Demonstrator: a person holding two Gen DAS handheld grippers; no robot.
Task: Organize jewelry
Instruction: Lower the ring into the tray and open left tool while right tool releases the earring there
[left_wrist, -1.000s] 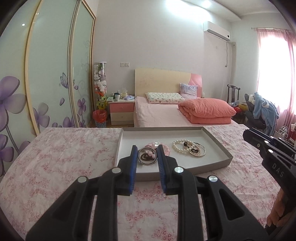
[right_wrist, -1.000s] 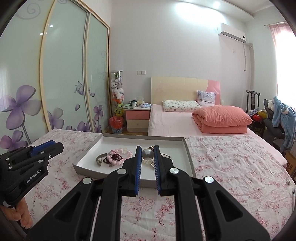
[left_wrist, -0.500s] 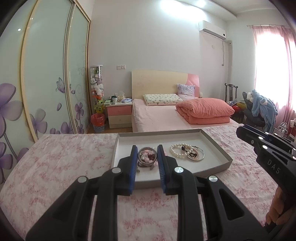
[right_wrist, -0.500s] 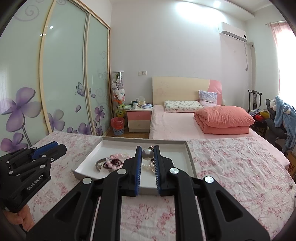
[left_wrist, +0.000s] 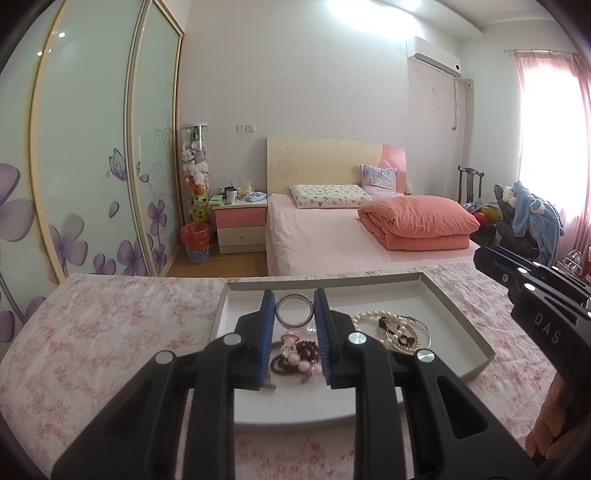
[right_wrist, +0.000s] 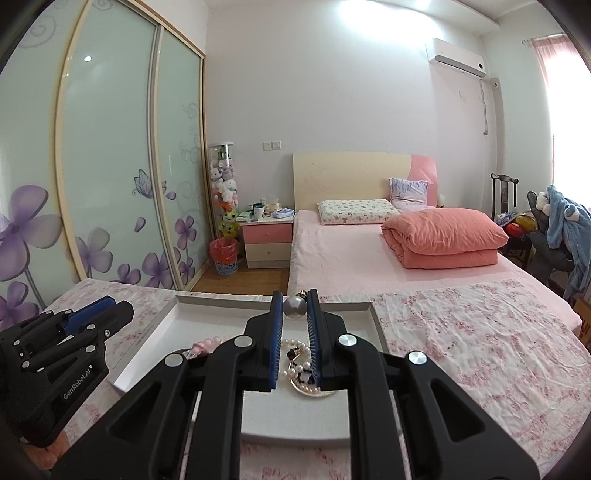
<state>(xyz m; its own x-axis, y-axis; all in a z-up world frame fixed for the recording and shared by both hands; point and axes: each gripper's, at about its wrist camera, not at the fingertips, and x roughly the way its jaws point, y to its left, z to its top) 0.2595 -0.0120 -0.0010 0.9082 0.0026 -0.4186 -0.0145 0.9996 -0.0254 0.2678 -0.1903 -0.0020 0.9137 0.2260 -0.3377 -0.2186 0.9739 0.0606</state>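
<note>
Holding a silver ring-shaped bangle (left_wrist: 294, 309) between the blue pads of my left gripper (left_wrist: 294, 308), I keep it up over the white tray (left_wrist: 466, 320). The pads press on both sides of the bangle. My right gripper (right_wrist: 295, 306) is pinched on a shiny silver ball (right_wrist: 294, 306) with a tiny gold cap on top; it may be a pendant, but it is too small for me to be sure. That ball sits right at the tips, above the far edge of the tray.

Down in the tray lie more pretty things. A pearl bracelet (left_wrist: 384, 325) is on the right side, tangled with some dark beads and a thin silver hoop. Pink and dark red beads (left_wrist: 295, 356) lie in a little heap on the left side, under my left gripper.

The tray rests on a pink flowery cloth (left_wrist: 103, 343). Behind it is a pink bed (right_wrist: 351, 254) with a folded orange quilt (right_wrist: 443, 236).
</note>
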